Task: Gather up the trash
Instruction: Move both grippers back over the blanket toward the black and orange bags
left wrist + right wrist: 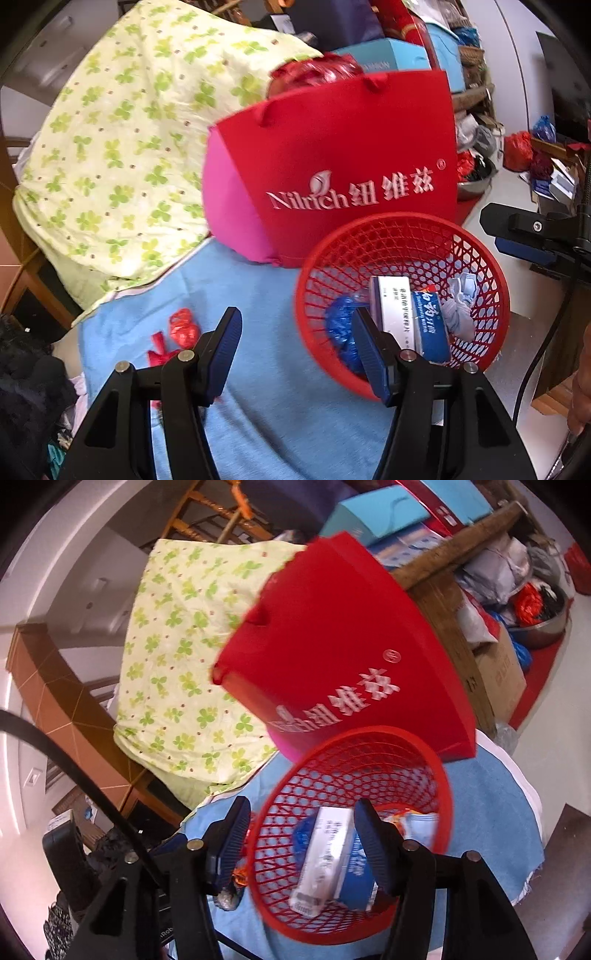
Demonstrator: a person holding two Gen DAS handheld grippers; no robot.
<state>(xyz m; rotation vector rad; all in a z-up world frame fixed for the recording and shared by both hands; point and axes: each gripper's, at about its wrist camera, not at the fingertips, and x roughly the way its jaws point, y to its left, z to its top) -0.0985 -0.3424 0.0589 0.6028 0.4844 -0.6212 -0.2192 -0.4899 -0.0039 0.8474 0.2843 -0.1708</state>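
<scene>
- So the red mesh basket is clearly the trash bin here, parked on the blue towel right in front of the red Nilrich bag.
- Already in it, as far as I can see: a white carton, a blue-and-white toothpaste box, a crumpled blue plastic bag and a greyish wad of cloth or paper. Looks like most of the job is done.
- Still out: a crumpled red plastic scrap lying on the towel, well left of the basket. The right wrist view also shows something small, orange and silvery on the towel just outside the basket wall, too blurry to name.
- Left gripper is spread wide, holding nothing, hovering between the red scrap and the basket.
- Right gripper is also wide apart and empty, straddling the near rim of the basket.
- My guess: that red scrap goes next, left side is closest.
</scene>
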